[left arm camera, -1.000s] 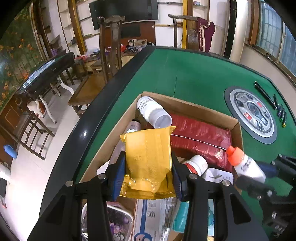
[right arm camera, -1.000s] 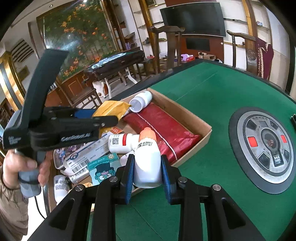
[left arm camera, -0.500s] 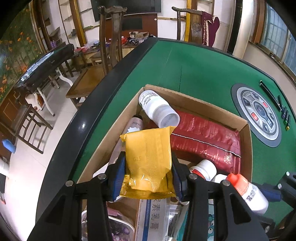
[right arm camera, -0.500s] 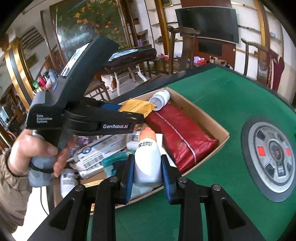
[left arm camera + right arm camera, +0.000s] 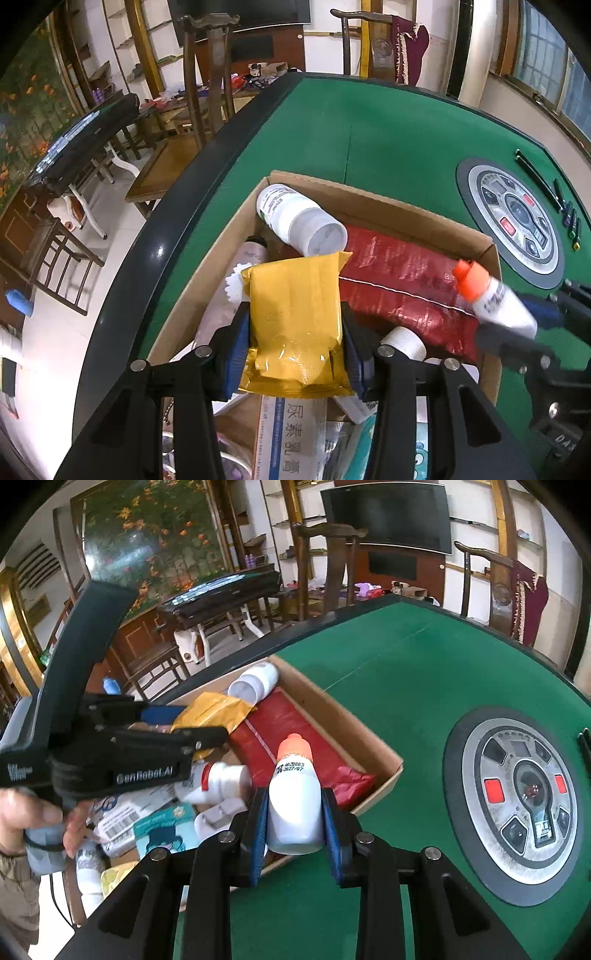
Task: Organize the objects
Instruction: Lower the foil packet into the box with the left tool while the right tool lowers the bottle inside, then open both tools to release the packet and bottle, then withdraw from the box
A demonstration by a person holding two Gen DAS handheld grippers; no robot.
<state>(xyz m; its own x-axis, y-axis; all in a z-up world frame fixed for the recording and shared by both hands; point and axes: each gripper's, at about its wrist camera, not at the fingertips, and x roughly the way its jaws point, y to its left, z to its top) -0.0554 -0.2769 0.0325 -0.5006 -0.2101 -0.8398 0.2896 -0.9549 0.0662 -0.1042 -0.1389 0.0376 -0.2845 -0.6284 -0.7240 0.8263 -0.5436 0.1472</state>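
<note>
My left gripper [image 5: 295,339] is shut on a yellow foil packet [image 5: 295,317] and holds it above the open cardboard box [image 5: 369,195]. My right gripper [image 5: 295,823] is shut on a white bottle with an orange cap [image 5: 295,797], held above the box's near right edge [image 5: 384,771]. The bottle also shows in the left wrist view [image 5: 495,299]. The packet [image 5: 210,712] and the left gripper [image 5: 155,746] show in the right wrist view. Inside the box lie a red packet [image 5: 402,280], a white jar on its side [image 5: 295,221] and a white bottle [image 5: 221,779].
The box sits on a green felt table [image 5: 388,136] near its black rim [image 5: 166,229]. A round control panel [image 5: 521,797] is set in the felt to the right. Cartons and packets [image 5: 147,819] fill the box's near end. Wooden chairs [image 5: 207,74] stand beyond the rim.
The right gripper with the bottle has risen and moved further over the box's right side. The left gripper still holds the yellow packet in about the same place.
</note>
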